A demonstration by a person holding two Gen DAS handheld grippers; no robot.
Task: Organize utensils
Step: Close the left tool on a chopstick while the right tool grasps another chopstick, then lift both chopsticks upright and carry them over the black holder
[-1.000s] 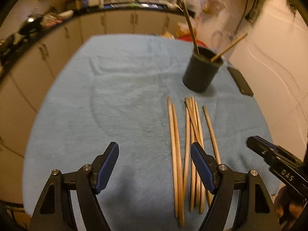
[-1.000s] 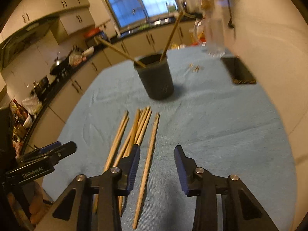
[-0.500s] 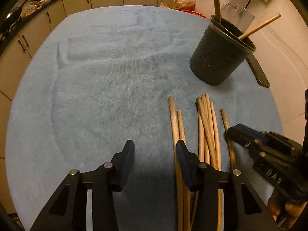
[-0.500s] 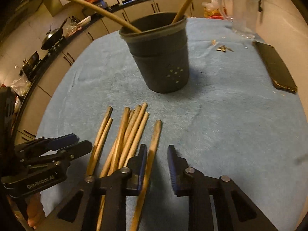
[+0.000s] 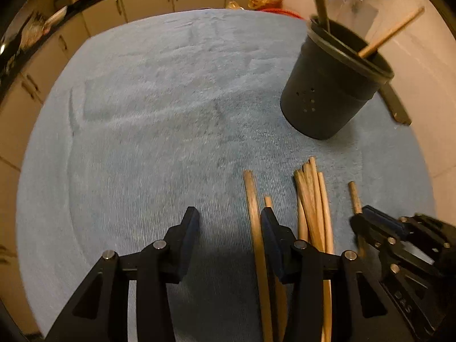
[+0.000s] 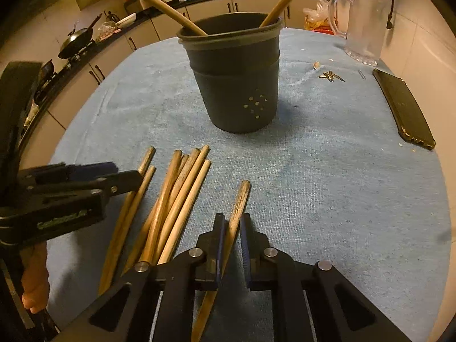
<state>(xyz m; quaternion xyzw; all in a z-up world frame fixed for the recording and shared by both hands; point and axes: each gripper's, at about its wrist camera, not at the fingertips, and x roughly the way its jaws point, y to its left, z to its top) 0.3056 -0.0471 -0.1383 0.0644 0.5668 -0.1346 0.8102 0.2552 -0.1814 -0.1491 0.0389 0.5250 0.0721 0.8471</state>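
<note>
The left gripper [image 5: 228, 222] has its fingers half spread over the blue tabletop [image 5: 148, 131], the leftmost chopstick [image 5: 255, 228] just inside its right finger. Right of it lies the loose chopstick bundle [image 6: 176, 199], near the dark utensil holder [image 6: 236, 85]. The right gripper [image 6: 232, 235] is closing, its fingers nearly pinching the single chopstick [image 6: 238, 208]. Open cloth lies right, toward the phone [image 6: 404, 108]. No label reads clearly.
</note>
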